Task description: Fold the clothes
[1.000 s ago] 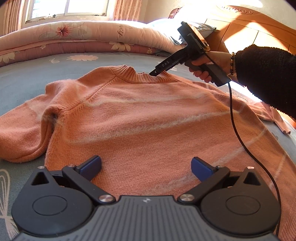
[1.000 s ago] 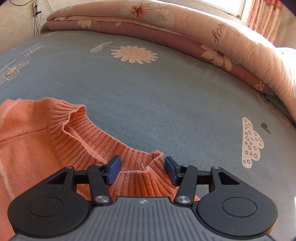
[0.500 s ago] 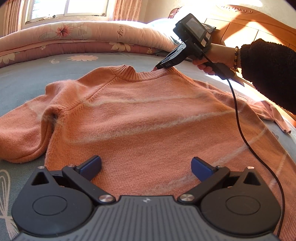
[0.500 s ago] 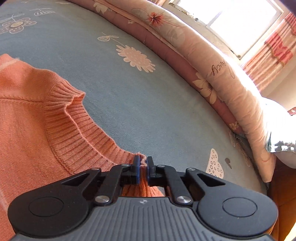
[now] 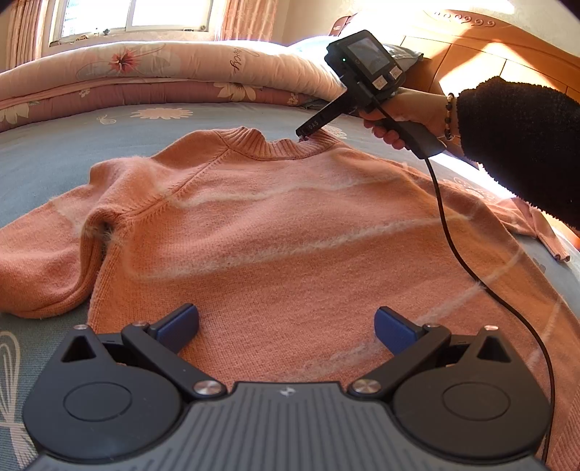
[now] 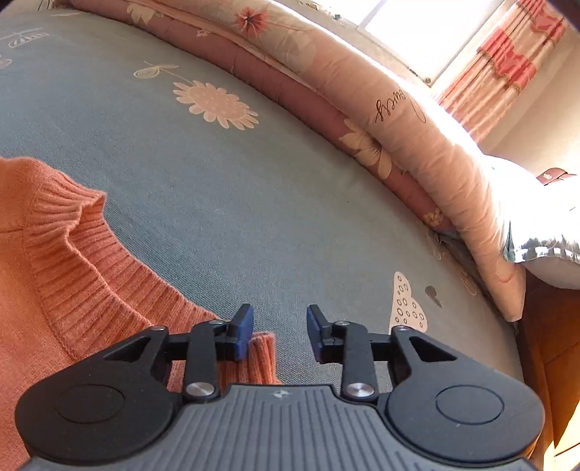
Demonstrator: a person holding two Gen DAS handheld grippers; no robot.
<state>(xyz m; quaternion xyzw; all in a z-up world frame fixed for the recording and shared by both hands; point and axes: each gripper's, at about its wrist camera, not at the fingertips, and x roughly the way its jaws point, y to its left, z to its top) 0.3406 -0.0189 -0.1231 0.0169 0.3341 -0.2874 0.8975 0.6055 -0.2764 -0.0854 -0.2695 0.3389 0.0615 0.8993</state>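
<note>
Orange knit sweater is lying spread flat on the bed, collar at the far side. Right hand-held gripper is sitting half open at the collar's right end with ribbing between its fingers; left hand-held gripper is hovering wide open, empty, over the near hem. Smoothing likely needs short, gentle tugs, since loose knit stretches.

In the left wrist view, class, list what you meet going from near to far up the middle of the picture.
Left gripper → orange sweater → its ribbed collar → grey-blue flowered bedsheet → folded pink quilt → window.

Hard window sunlight, blown highlights, strong fisheye edge warping.
</note>
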